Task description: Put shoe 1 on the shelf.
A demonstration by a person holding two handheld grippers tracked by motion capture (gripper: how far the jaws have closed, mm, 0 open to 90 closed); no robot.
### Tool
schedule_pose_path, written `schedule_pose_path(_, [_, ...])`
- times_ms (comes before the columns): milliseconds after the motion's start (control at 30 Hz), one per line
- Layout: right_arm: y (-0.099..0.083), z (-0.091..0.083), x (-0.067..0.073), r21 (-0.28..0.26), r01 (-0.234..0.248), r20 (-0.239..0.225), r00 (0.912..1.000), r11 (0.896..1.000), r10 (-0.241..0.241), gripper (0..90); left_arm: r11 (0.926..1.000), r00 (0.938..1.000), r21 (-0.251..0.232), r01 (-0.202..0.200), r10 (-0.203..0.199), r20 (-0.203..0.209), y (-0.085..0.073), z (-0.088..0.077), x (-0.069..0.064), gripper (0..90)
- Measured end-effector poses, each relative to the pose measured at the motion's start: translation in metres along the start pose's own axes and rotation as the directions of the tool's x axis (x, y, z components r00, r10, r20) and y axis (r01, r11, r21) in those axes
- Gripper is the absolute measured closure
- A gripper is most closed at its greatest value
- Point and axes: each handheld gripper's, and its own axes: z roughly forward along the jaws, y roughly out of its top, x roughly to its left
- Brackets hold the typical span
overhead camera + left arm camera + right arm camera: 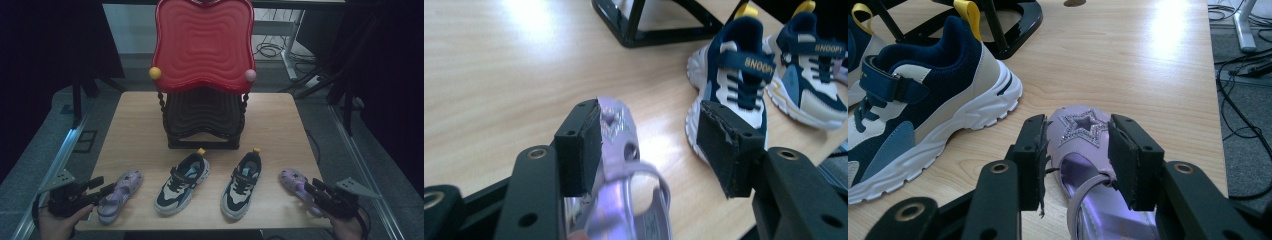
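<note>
My left tongs [649, 150] stand wide open around the left purple sandal [624, 185], one pad against its side, the other well clear. My right tongs [1075, 160] straddle the right purple sandal [1083, 130], partly open, pads beside it without pressing. Both sandals lie on the worktop [140, 130], outside the two sneakers [182, 182].

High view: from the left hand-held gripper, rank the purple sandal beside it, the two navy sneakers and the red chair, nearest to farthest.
Measured from the left hand-held gripper:
1. Purple sandal, at the jaws, front left.
2. Left navy sneaker, just right of the sandal.
3. Right navy sneaker, right of centre.
4. Red chair, at the table's far edge.
</note>
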Motion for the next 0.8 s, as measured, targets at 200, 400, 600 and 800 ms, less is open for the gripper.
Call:
schedule_pose_path(200, [0.000,0.001,0.000,0.004,-0.002,0.000,1.0000,1.000,0.002,59.5,0.9995,0.9999,0.033,-0.005,0.005,0.016,-0.014,-0.002,-0.003,48.5])
schedule_pose_path(400, [-0.002,0.002,0.000,0.004,-0.007,0.006,1.0000,1.000,0.007,59.4,0.9968,0.9990,0.079,-0.012,0.008,0.044,-0.023,0.003,-0.004,57.7])
schedule_pose_path(600, [-0.002,0.002,0.000,0.001,-0.010,0.012,0.9999,1.000,0.010,59.4,0.9911,0.9990,0.132,-0.017,0.012,0.043,-0.031,0.011,-0.005,60.1])
schedule_pose_path(800, [-0.002,0.004,0.000,0.011,-0.005,0.007,1.0000,1.000,0.005,59.2,0.9842,0.9986,0.175,-0.026,0.017,0.051,-0.036,0.018,-0.006,61.5])
